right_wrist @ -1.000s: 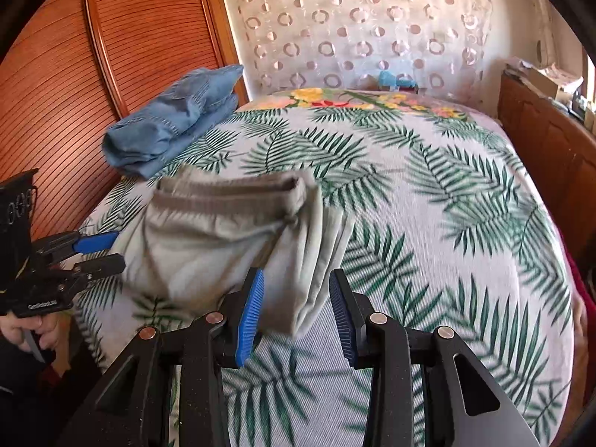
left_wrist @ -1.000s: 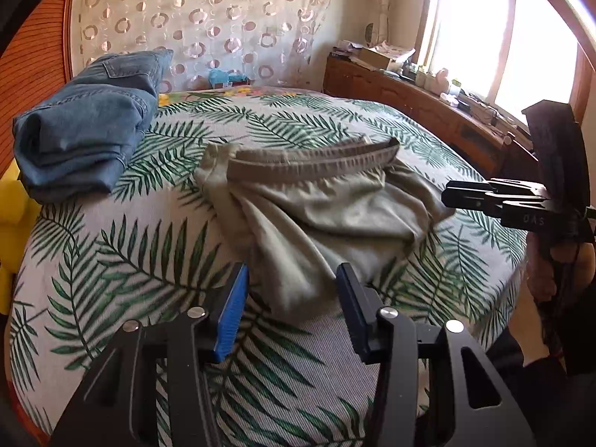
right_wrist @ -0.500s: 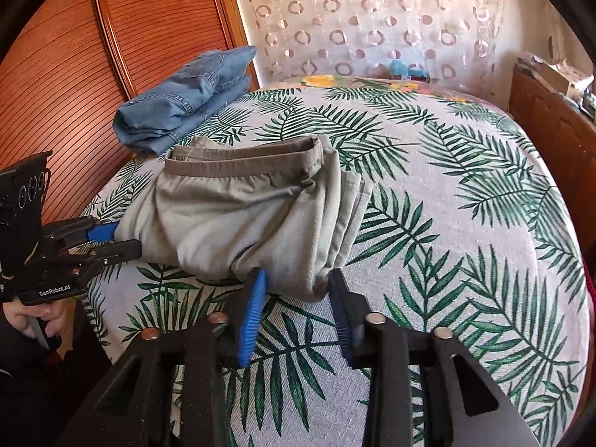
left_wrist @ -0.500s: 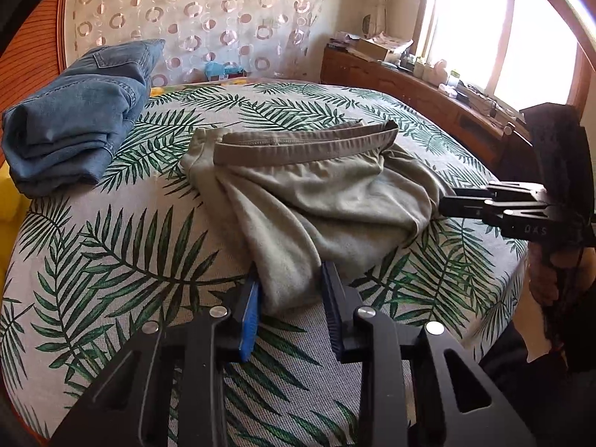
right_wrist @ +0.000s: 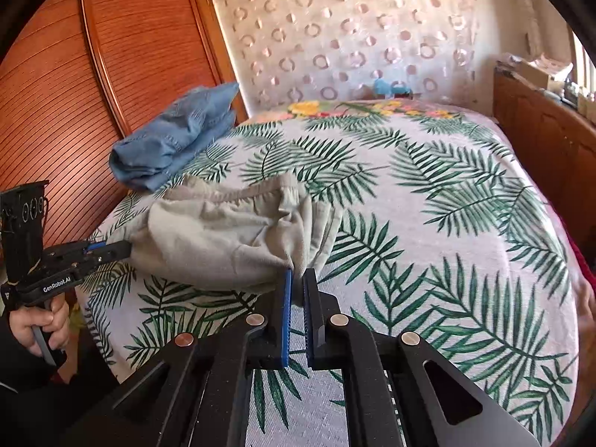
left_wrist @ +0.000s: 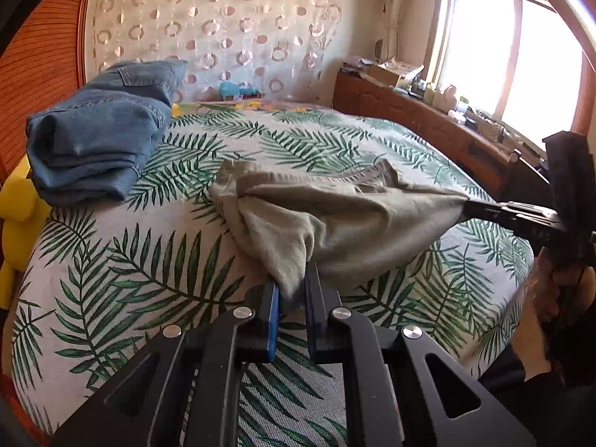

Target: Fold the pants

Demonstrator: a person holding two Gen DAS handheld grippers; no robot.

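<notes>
Palm-leaf bedspread (left_wrist: 111, 260) carries the grey pants (left_wrist: 335, 219), already folded short. Left gripper (left_wrist: 292, 290) and right gripper (right_wrist: 296, 279) each pinch a near corner, lifting it; a last fold likely remains. Folded jeans (left_wrist: 97, 141) lie well apart.

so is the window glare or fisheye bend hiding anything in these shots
Left wrist view: the window is blown out white, so nothing outside reads; the bed bulges with fisheye curve. Right wrist view: even light, grey pants sharp, wardrobe lines bow outward.
</notes>
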